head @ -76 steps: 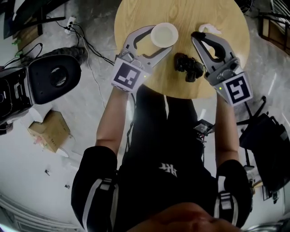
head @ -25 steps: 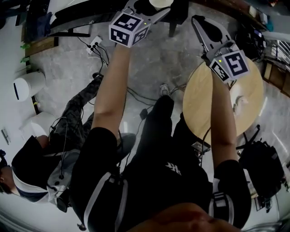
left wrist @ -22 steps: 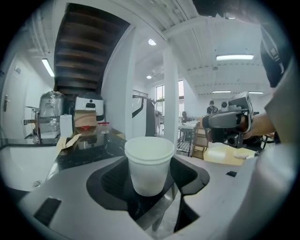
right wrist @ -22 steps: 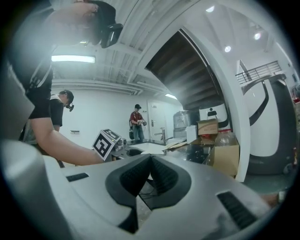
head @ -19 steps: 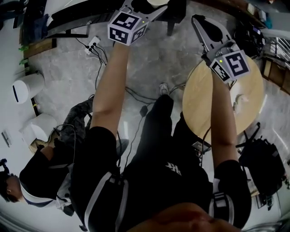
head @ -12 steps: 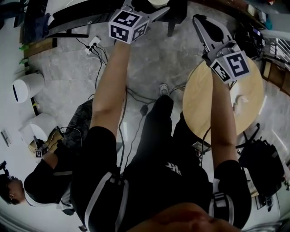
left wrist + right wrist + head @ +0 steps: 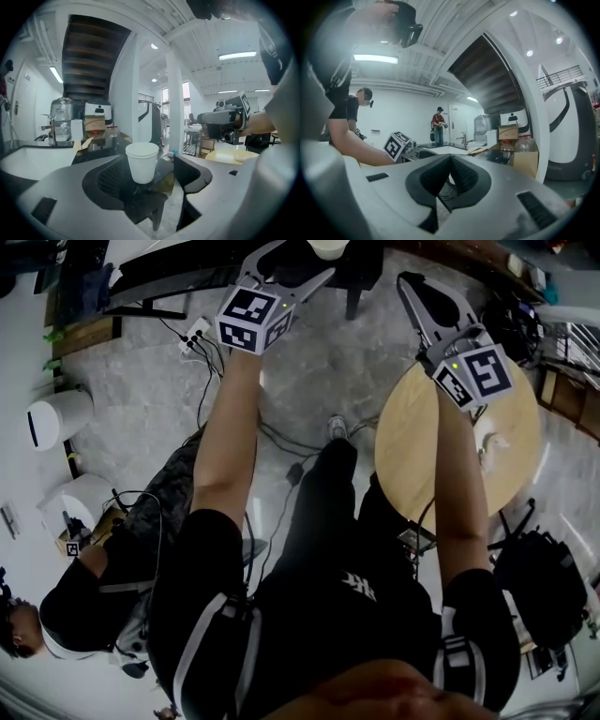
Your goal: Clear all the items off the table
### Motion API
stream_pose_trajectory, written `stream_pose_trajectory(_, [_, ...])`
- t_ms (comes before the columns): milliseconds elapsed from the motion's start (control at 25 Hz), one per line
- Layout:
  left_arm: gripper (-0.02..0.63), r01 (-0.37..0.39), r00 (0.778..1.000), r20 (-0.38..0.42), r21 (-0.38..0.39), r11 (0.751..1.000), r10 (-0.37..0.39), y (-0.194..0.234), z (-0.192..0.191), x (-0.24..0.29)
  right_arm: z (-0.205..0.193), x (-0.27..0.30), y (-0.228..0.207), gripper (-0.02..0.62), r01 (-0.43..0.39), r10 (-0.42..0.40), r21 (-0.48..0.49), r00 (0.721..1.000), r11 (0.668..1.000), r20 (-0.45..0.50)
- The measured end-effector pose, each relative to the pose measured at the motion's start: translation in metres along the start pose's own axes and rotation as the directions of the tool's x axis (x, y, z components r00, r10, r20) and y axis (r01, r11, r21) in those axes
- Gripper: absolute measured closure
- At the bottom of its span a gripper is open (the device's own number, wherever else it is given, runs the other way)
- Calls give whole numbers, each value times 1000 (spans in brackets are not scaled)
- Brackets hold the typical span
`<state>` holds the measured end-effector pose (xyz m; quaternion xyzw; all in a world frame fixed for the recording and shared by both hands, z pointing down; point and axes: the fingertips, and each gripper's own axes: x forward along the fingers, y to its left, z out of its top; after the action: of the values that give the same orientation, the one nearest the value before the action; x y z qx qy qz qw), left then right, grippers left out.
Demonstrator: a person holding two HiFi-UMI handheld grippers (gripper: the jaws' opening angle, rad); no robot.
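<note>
Jaws of the left gripper (image 7: 149, 157) stand wide apart, having just been opening. The white paper cup (image 7: 142, 161) is upright between them, and neither pad presses on it. The cup rests on a dark tabletop (image 7: 165, 167), at the top edge of the head view. Jaws of the right gripper (image 7: 450, 161) are pressed together with nothing between them. The round wooden table (image 7: 506, 493) lies right of centre in the head view, with a white crumpled scrap (image 7: 494, 443) on it.

The left gripper (image 7: 298, 261) reaches far, its jaws just opened wide, with a white cup (image 7: 328, 245) standing free at their tips. The right gripper (image 7: 408, 285), jaws together, hovers beside the round wooden tabletop (image 7: 412, 456).
</note>
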<state>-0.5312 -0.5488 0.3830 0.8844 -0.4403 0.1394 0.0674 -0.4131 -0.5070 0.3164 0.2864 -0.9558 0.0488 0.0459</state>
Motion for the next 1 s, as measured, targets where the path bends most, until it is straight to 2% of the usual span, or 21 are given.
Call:
stream_pose_trajectory(120, [363,-44,998,37,-31,999,45,-19,1,-31,4,-8,7,591,4,-4,-11,1000,1000,3])
stream_pose_trajectory(200, [410,-44,997,57,-51,998,47,-44,4,-48,5,-18,14,591,6,-6,-6,1000,1000,7])
stream_pose_trajectory(360, [468,29,998,67,-85,996,-23,-119,14,-70,5,-51,36,591,-4,4,1,1000,1000,5])
stream_pose_trajectory(440, [471,68,996,62,-109,992,-61,-164,17,-74,2,-78,48,591,-16,16,4,1000,1000,-3])
stream_pose_trajectory(480, [497,84,995,66,-125,989,-76,-186,20,-75,1,-93,53,591,-22,22,4,1000,1000,-9])
stream_pose_trajectory(600, [538,132,990,74,-136,982,-122,-252,28,-72,-3,-145,58,591,-28,28,-3,999,1000,-17])
stream_pose_trajectory(720, [549,162,985,78,-119,980,-154,-310,25,-55,-15,-195,52,591,-19,19,-5,1000,1000,3])
stream_pose_trajectory(760, [594,170,984,81,-116,979,-162,-331,24,-48,-19,-216,49,591,-10,10,-9,1000,1000,14])
stream_pose_trajectory(1000, [594,240,968,110,-125,963,-227,-509,62,-30,4,-411,46,591,62,-60,-45,997,997,44])
